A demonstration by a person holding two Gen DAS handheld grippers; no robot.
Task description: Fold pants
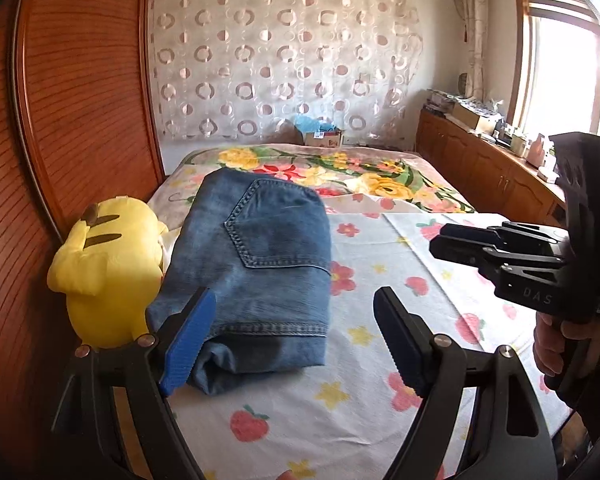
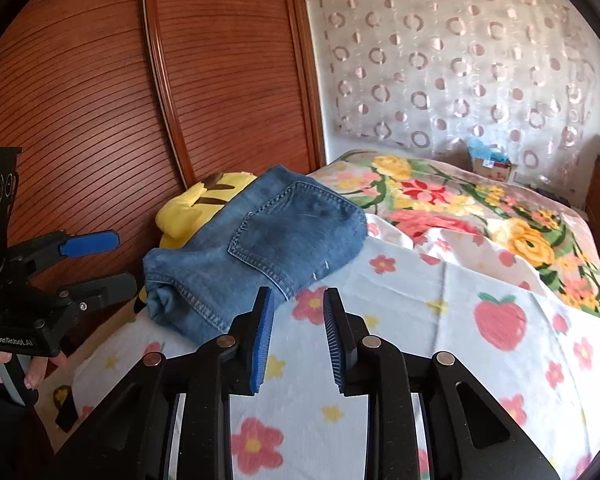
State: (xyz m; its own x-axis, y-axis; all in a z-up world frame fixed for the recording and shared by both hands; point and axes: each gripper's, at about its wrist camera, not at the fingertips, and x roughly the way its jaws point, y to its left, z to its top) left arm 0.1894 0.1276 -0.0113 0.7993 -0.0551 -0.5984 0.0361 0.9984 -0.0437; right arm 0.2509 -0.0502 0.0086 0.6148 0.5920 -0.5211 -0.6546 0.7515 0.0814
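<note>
The blue denim pants (image 1: 256, 264) lie folded into a compact bundle on the flowered bed sheet (image 1: 380, 320), back pocket up. They also show in the right wrist view (image 2: 256, 248). My left gripper (image 1: 296, 300) is open and empty, held above the near end of the bundle, its left finger over the denim. It also shows from the side in the right wrist view (image 2: 120, 260). My right gripper (image 2: 298, 300) is open with a narrow gap and empty, above the sheet just right of the pants. It shows in the left wrist view (image 1: 436, 242) too.
A yellow plush toy (image 1: 108, 268) lies against the pants on the left, beside the wooden wardrobe doors (image 1: 80, 100). A floral blanket (image 1: 340, 172) covers the far half of the bed. A wooden cabinet (image 1: 480, 168) with clutter runs along the right wall.
</note>
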